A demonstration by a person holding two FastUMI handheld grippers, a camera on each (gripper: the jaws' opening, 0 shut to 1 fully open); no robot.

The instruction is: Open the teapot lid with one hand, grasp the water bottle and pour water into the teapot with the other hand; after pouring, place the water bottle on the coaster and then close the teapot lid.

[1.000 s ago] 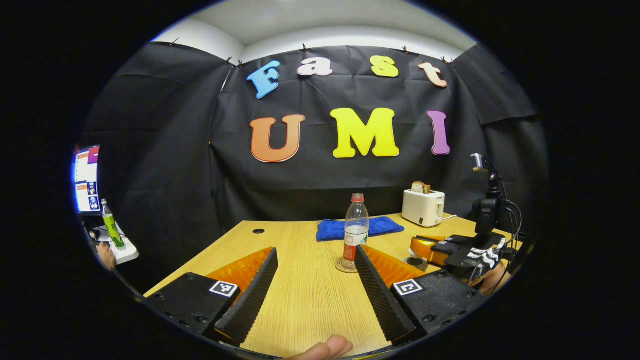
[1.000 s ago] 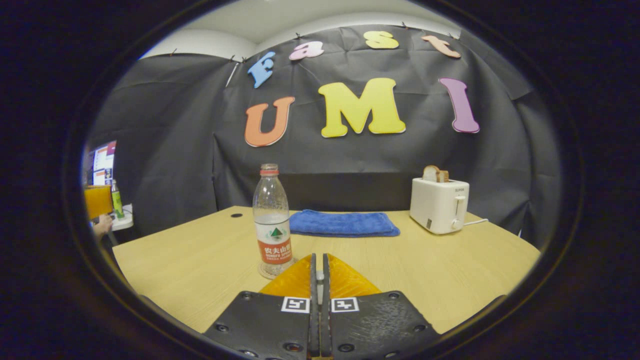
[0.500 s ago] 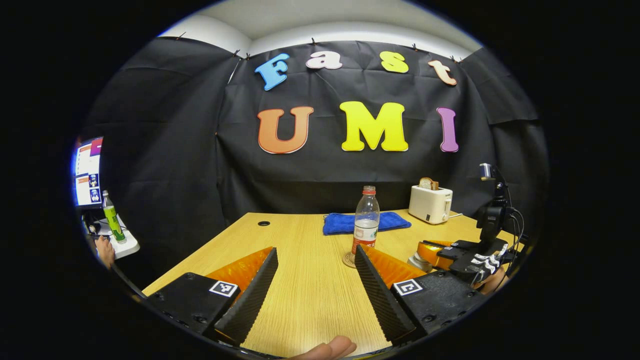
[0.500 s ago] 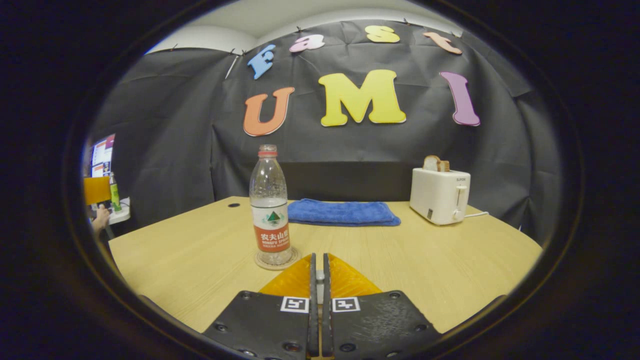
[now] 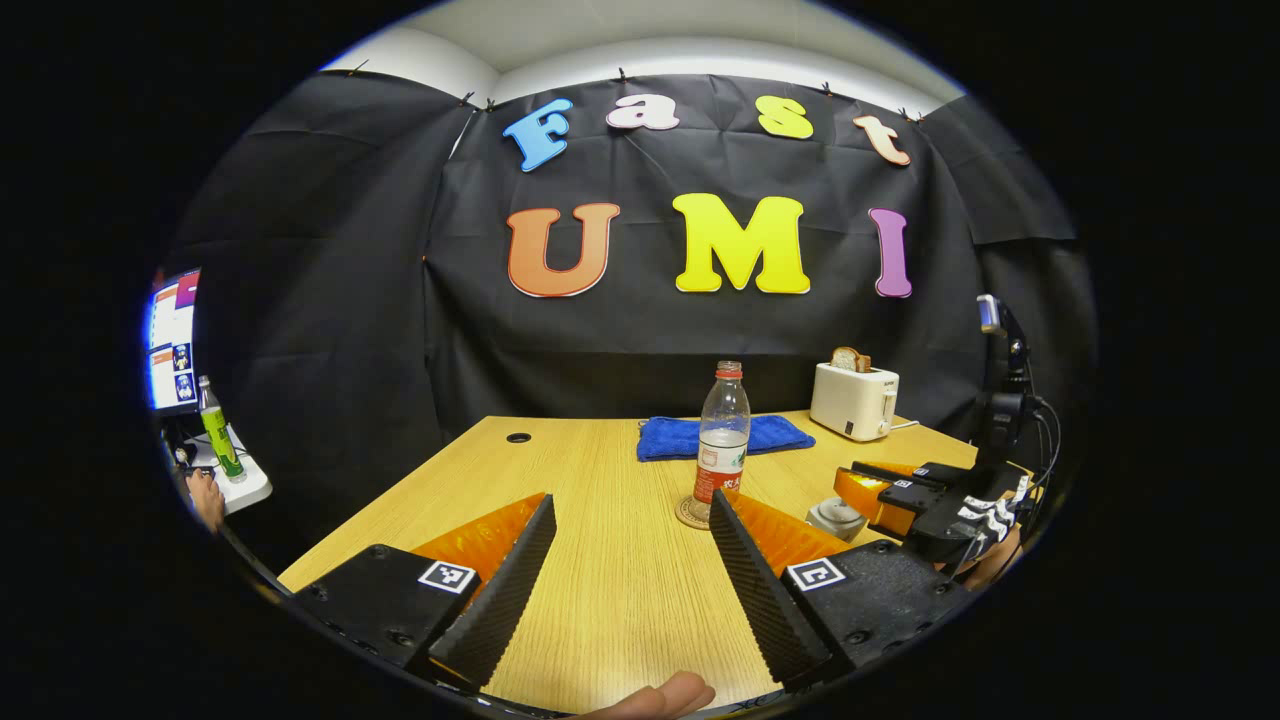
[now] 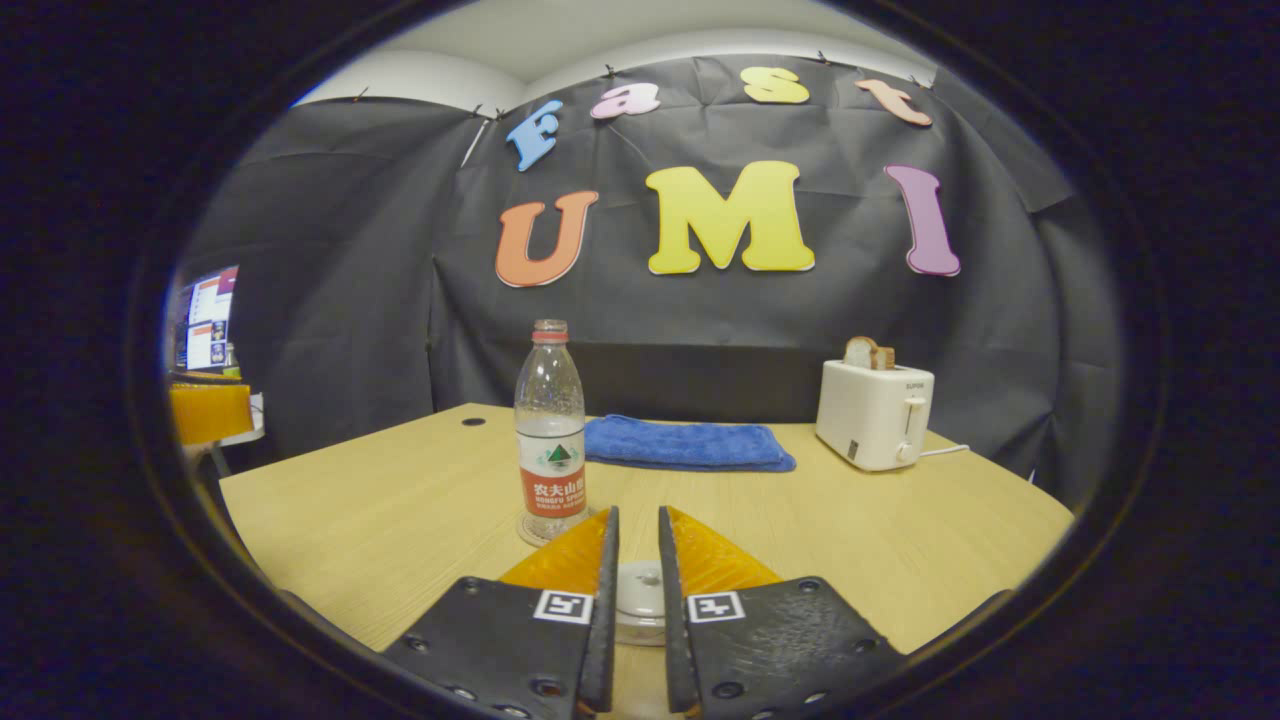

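A clear water bottle (image 5: 722, 440) with a red cap stands upright on a round coaster (image 5: 692, 513) at mid-table. My left gripper (image 5: 630, 497) is wide open in front of it, holding nothing. To the right, the pale teapot (image 5: 835, 517) sits with its lid on, and the right gripper (image 5: 868, 483) hovers just behind it. In the right gripper view the fingers of my right gripper (image 6: 637, 515) stand slightly apart. The round lid (image 6: 638, 592) shows low in the gap between them, untouched. The bottle (image 6: 551, 430) is ahead on the left.
A folded blue towel (image 6: 688, 446) lies at the back of the wooden table (image 6: 900, 540). A white toaster (image 6: 874, 412) holding bread stands at the back right. A monitor (image 5: 172, 340) and a green bottle (image 5: 214, 428) are off the table to the left. A thumb (image 5: 660, 695) shows at the bottom.
My right gripper's fingers, shut a moment ago, have parted, and the teapot lid now shows between them. The left gripper stayed open and barely shifted.
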